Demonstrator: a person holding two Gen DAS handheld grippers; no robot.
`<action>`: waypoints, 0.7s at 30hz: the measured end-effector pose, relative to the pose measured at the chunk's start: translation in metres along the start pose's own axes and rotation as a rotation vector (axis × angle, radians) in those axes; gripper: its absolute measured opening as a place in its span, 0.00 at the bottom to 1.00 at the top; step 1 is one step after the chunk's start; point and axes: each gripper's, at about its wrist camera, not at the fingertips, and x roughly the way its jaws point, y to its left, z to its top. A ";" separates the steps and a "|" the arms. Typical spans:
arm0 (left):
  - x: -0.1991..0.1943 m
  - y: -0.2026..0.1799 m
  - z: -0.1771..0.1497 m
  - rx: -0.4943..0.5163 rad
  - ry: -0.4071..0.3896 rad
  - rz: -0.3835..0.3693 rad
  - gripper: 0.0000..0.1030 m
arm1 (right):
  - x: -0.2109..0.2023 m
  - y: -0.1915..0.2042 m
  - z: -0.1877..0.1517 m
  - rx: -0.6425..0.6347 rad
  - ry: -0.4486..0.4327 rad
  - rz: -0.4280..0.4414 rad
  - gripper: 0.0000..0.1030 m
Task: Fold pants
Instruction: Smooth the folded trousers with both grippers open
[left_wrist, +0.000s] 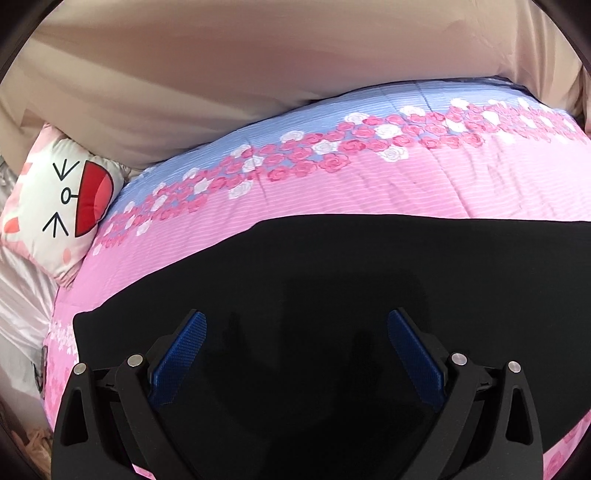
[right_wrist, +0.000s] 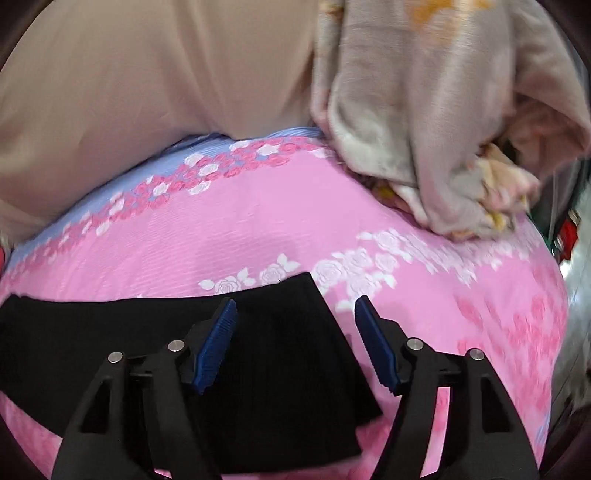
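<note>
One pair of black pants (left_wrist: 351, 280) is lying flat on one pink quilt (left_wrist: 332, 188) that is carrying bands of pink and white roses and a blue strip along its far edge. Two grippers are showing, one per view, each with two blue-padded fingers. The left gripper (left_wrist: 297, 332) is hanging over the broad middle of the pants with its jaws standing wide apart and nothing between the pads (left_wrist: 181, 354); the fabric beneath is so dark that no seam, fold or waistband is coming through there. The right gripper (right_wrist: 295, 317) is hovering over one end of the pants (right_wrist: 280, 339), where a ribbed band is ending against the quilt (right_wrist: 258, 221); its jaws are also standing apart, gripping nothing, and whether the fingers (right_wrist: 216, 343) are brushing the cloth is hard to tell. The pants are running off the left edge of the right wrist view and under the gripper bodies in both views, so their full outline is staying hidden. One cartoon-face cushion (left_wrist: 59, 203) is sitting at the quilt's left corner, partly cut by the lens rim. One crumpled greyish blanket (right_wrist: 424, 122) is heaped on the quilt's far right, blurred. One beige curtain (left_wrist: 221, 55) is hanging behind.
</note>
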 end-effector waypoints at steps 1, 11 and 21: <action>0.001 -0.002 0.000 0.003 0.004 0.005 0.95 | 0.006 0.000 0.001 -0.006 0.021 0.020 0.43; 0.015 -0.018 0.005 0.010 0.029 0.025 0.95 | 0.033 -0.007 0.019 -0.091 0.075 -0.010 0.12; 0.016 -0.019 0.003 -0.005 0.021 0.011 0.95 | -0.023 -0.011 -0.003 -0.038 0.028 0.090 0.26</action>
